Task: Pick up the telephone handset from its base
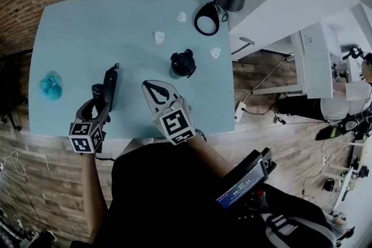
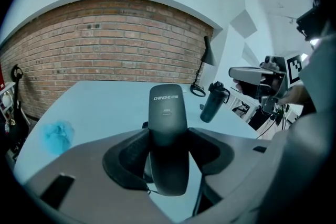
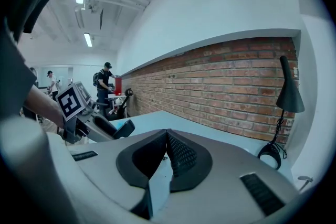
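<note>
- Tongs of the left gripper (image 2: 168, 139) pinch the slim black plastic telephone handset (image 2: 167, 113) by its two long sides, low on its body. Its top pokes out ahead, and the hold looks balanced.
- Handset position: over the near left part of the pale blue worktop (image 1: 116, 26). No base can be made out beneath it, so I cannot tell whether it is lifted free.
- Right gripper (image 3: 167, 136) has its tongs pressed together on nothing, just beside the left one, over the near edge.
- Open room: a crumpled blue lump (image 1: 51, 85) lies to the left and a black lidded bottle (image 1: 182, 63) farther right, both well apart. Straight up looks the clearest path.
</note>
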`<state>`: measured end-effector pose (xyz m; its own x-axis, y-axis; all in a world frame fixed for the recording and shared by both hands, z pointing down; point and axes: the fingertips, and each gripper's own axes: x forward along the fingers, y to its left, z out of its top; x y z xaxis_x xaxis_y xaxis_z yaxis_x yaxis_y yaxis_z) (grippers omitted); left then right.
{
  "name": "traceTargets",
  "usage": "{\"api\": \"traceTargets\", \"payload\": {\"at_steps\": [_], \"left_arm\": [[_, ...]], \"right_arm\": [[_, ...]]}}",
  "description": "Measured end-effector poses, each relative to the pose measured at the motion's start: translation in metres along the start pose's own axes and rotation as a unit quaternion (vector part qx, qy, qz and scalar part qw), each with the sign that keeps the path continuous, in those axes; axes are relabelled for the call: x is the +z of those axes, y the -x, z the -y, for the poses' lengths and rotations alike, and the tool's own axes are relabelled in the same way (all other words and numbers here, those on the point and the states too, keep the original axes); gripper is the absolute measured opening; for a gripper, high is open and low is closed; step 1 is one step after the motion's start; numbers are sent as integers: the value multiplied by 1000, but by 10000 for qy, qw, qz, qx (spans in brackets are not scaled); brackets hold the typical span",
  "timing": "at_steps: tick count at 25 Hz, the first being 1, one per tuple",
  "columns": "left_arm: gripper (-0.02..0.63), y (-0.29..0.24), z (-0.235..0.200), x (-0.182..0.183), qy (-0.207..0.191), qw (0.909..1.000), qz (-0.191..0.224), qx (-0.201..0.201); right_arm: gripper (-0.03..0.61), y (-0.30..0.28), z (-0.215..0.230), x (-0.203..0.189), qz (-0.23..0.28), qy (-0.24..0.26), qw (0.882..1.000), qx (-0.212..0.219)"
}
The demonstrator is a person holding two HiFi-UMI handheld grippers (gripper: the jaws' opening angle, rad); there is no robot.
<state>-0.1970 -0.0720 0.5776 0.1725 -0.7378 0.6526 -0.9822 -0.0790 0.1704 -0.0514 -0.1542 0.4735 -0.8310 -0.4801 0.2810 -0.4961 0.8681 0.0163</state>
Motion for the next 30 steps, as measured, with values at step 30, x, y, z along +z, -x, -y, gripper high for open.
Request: {"api": "traceTargets", "payload": {"at_steps": [30], "left_arm": [[259, 84, -36, -30, -224, 9914, 1268, 218]], "right_arm": [[8, -37, -124, -13, -312, 505, 9957, 713]]}}
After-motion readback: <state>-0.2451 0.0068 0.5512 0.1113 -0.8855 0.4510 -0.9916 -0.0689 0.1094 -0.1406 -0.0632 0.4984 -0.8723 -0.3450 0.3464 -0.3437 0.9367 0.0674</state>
